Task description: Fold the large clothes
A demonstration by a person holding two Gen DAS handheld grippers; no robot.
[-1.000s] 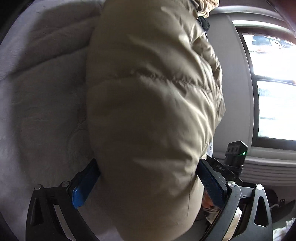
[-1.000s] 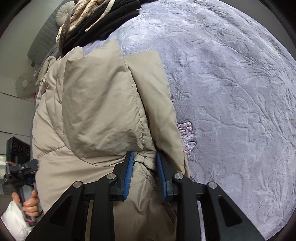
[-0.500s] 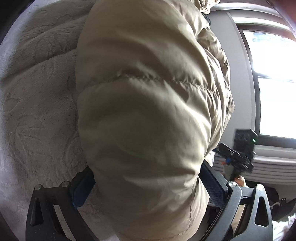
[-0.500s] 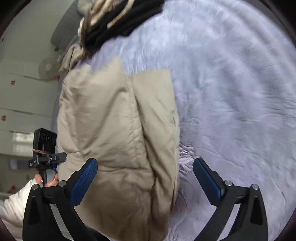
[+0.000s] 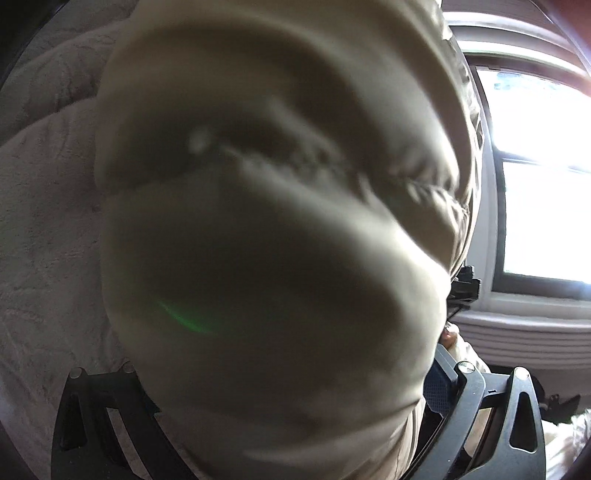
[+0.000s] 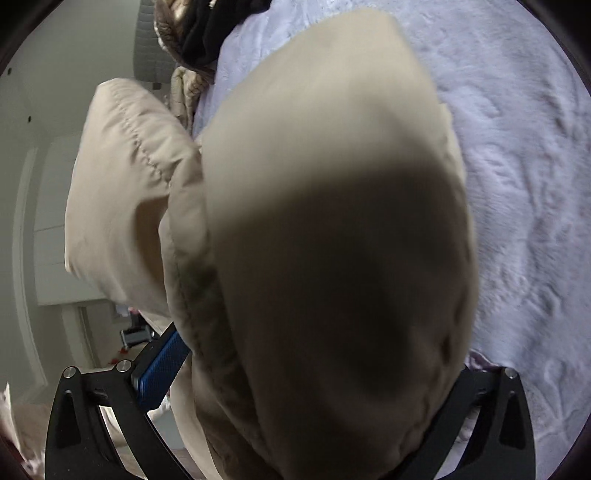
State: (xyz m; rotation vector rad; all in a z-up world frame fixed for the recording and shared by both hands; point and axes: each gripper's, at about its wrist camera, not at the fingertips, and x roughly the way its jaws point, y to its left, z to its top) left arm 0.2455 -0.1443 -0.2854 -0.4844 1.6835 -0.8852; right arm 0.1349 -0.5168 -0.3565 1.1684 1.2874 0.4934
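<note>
A beige puffer jacket (image 5: 273, 229) fills the left wrist view, blurred and very close to the lens. My left gripper (image 5: 284, 398) is wide open, with the jacket bulging between its fingers; only the right blue pad (image 5: 437, 387) shows. In the right wrist view the same jacket (image 6: 332, 229) bulges between the fingers of my right gripper (image 6: 306, 365), which is also wide open; its left blue pad (image 6: 162, 363) shows and the right one is hidden by fabric. The jacket rests on a pale plush blanket (image 6: 517, 166).
A pile of black and cream knitted clothes (image 6: 195, 33) lies at the far end of the blanket. A bright window (image 5: 543, 184) is at the right of the left wrist view, with the other gripper (image 5: 461, 291) beside the jacket. White cupboards (image 6: 48, 221) stand at the left.
My right gripper went from shut on a jacket fold to wide open, then pushed in around the jacket. The left gripper stayed open and moved closer, so the jacket fills its view.
</note>
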